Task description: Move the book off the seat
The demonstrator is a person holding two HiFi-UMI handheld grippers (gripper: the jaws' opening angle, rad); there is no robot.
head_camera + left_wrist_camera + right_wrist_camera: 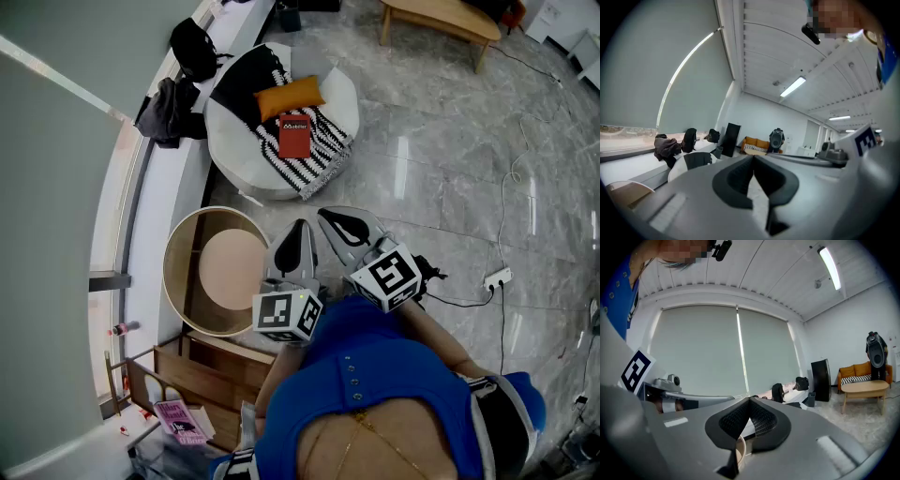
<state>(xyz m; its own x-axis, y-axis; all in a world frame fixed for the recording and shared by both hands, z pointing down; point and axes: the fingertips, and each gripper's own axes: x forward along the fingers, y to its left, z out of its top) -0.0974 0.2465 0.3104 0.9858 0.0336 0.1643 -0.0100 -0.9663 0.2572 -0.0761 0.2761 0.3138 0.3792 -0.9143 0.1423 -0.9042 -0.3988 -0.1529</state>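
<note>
The red rectangular book (293, 136) lies flat on the black-and-white striped blanket (323, 150) draped over the round white seat (342, 89), well ahead of me. Its long axis runs straight away from me, and the end with the dark title strip points at the orange cushion (290, 97) just beyond it. I hold my left gripper (301, 228) (753, 161) and right gripper (328, 217) (749, 404) side by side close to my chest, each with its jaws pressed together on nothing. Grey marble floor (441, 159) lies between them and the seat. The round wooden side table (178, 281) stands just to the left of my left gripper. Two black bags (192, 47) sit on the white window ledge (173, 187) behind the seat.
</note>
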